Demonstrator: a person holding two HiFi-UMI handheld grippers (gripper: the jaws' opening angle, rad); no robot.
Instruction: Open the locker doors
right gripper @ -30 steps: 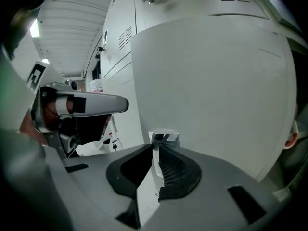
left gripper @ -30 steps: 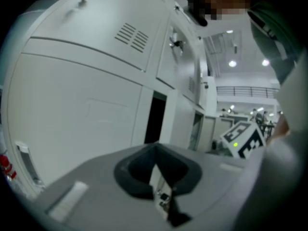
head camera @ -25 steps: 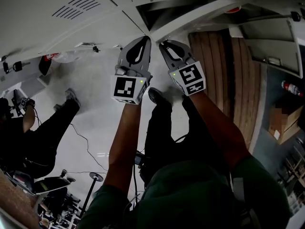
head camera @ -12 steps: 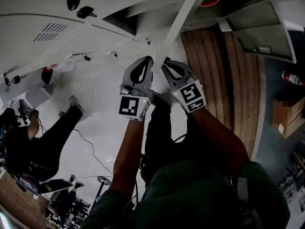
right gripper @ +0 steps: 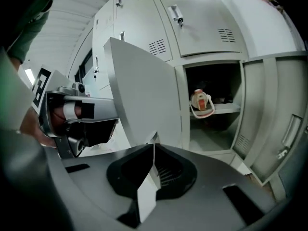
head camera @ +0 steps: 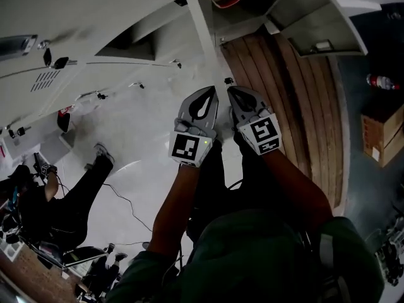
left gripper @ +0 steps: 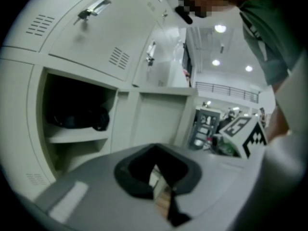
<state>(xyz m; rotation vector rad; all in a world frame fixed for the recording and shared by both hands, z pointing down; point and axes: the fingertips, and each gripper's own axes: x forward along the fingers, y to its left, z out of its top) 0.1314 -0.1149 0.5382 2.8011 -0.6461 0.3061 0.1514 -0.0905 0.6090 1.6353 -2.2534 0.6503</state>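
Right gripper: the right gripper [right gripper: 153, 153] is pinching, jaws almost together, what looks like the lower free corner of the locker door [right gripper: 144, 90].
Left gripper: the left gripper [left gripper: 158, 174] is travelling just beside it on the door's other side, jaws drawn together with nothing recognisable between them.
Door position: the locker door is standing swung well out from the locker bank [head camera: 95, 17]. It is exposing a compartment [right gripper: 211, 129] where a red-and-white object [right gripper: 201, 102] is sitting.
Slip risk: the jaws are biting only a thin sheet edge at a corner. Any pull off the door's own arc is likely to be working that edge out of the pinch.
Collision risk: the panel is swinging between the two grippers. The left gripper, so close beside it, is risking a knock or blocking the swing.
Unfinished work: the upper door [right gripper: 202, 28] is showing closed, so more opening is probably waiting.
Change from earlier: in the head view both grippers are now sitting further from the locker bank and nearer the person's body than a second ago, still side by side. The locker door is reaching further out over the wooden floor [head camera: 297, 93].
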